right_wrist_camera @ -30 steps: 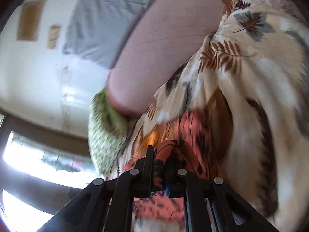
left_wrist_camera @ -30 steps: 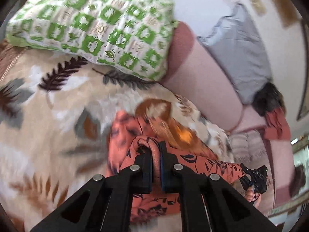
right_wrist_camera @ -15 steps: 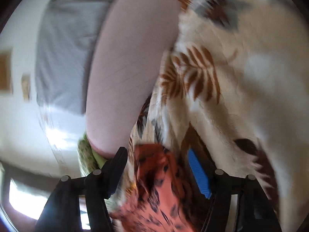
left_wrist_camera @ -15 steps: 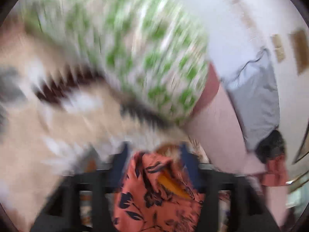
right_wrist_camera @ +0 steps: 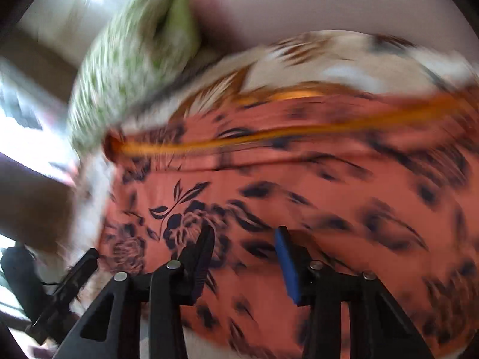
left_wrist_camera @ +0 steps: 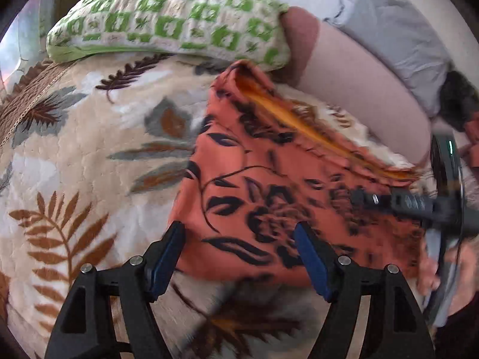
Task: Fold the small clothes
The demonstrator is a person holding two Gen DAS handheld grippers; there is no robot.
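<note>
An orange garment [left_wrist_camera: 269, 197] with a dark floral print lies spread on the leaf-patterned blanket [left_wrist_camera: 89, 155], with an orange inner edge showing along its far side. My left gripper [left_wrist_camera: 239, 233] hovers over the garment's near left corner. Its jaws are opening wide and the blue pads touch nothing. In the blurred right wrist view the right gripper [right_wrist_camera: 244, 233] hangs just above the same garment [right_wrist_camera: 299, 185]. Its jaws are closing, with cloth below the gap and the pads not pressing on it. The right tool's black body [left_wrist_camera: 443, 206] shows at the garment's right end.
A green-and-white checked pillow [left_wrist_camera: 167, 21] rests at the head of the blanket. A pink padded headboard [left_wrist_camera: 359, 89] curves behind it with a grey cloth [left_wrist_camera: 398, 33] draped over it. A bright window [right_wrist_camera: 18, 125] lies to the left.
Both grippers, shut on bunched orange cloth a second ago, have let go and spread their jaws. The garment now lies flat on the blanket and both hands have swung over it.
</note>
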